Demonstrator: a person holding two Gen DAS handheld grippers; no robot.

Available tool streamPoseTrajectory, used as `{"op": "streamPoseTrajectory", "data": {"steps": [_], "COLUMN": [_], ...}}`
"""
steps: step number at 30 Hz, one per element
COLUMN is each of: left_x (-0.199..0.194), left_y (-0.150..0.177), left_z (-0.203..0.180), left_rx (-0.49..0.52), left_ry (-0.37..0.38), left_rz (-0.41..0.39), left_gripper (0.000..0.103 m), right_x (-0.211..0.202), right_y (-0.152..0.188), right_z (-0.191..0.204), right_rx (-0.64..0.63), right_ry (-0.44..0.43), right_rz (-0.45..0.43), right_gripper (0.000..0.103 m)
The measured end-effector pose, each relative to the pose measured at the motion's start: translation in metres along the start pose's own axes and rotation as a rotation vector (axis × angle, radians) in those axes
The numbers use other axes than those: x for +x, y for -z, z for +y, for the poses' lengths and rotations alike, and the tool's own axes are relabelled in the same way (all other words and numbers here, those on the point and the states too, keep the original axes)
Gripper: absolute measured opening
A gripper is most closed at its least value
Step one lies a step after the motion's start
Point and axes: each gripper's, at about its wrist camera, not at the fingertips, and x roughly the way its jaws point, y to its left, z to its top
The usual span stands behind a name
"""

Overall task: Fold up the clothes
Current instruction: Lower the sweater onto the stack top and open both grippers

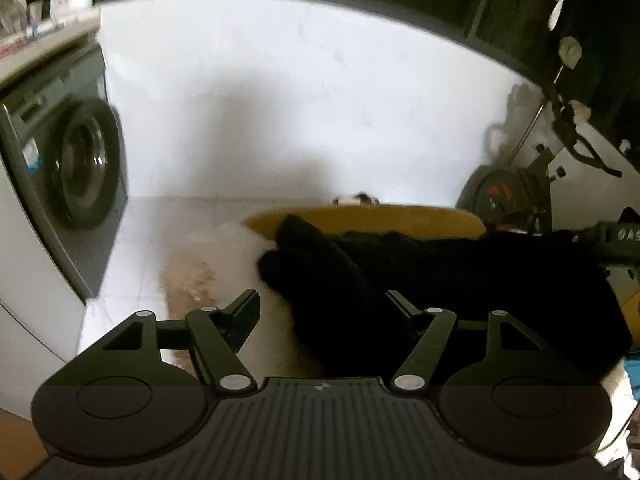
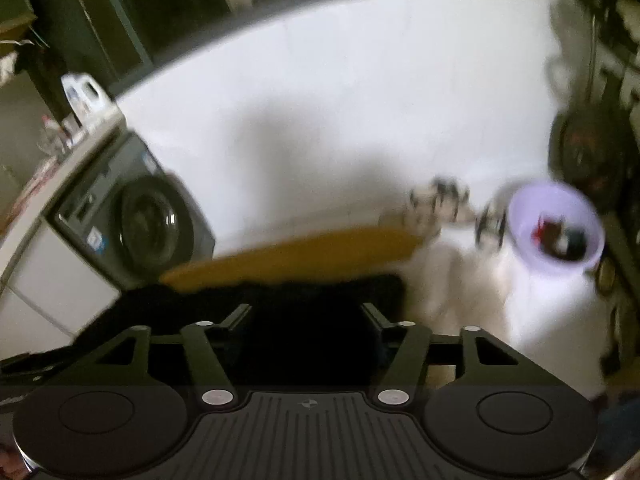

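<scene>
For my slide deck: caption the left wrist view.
Open left gripper over a black garment draped on a yellow table, washing machine at left.

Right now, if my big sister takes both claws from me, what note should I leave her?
Left claw: open, black garment lying between its fingers, not pinched.
Right claw: open, over the same dark cloth.
The garment lies bunched on the yellow-brown table, one part hanging off the left edge.
The purple basin on the floor holds more items.
Done: no neat fold visible.
Left: spread it flat, fold it.
</scene>
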Motion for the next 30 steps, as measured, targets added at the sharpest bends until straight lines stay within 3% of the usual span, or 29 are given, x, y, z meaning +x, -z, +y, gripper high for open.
{"op": "streamPoseTrajectory", "data": {"steps": [3,6,9,17,20,23,30], "left_x": [-0.009,-0.004,0.006,0.001,-0.007,-0.024,-0.064], "left_y": [0.013,0.026,0.028,0.037,0.035,0.036,0.043], "left_z": [-0.010,-0.021,-0.019,-0.020,-0.024,-0.037,-0.092], "left_rx": [0.075,0.122,0.037,-0.037,-0.061,-0.060,0.034], "left_ry": [0.002,-0.018,-0.004,-0.038,-0.066,-0.040,-0.052], "left_rz": [-0.008,0.002,0.022,0.022,0.021,0.015,-0.033], "left_gripper": [0.082,0.094,0.097,0.101,0.101,0.101,0.101], "right_x": [-0.015,-0.002,0.029,0.031,0.005,-0.026,-0.099], "right_y": [0.007,0.029,0.049,0.069,0.069,0.069,0.073], "right_z": [0.012,0.020,0.007,0.004,-0.001,-0.011,-0.030], "right_rx": [-0.087,-0.167,-0.139,-0.052,-0.016,0.022,0.103], "right_ry": [-0.018,0.062,0.108,0.107,0.099,0.082,0.091], "right_rz": [-0.031,0.026,0.107,0.088,0.042,-0.014,-0.115], "right_gripper": [0.073,0.074,0.074,0.078,0.080,0.090,0.102]}}
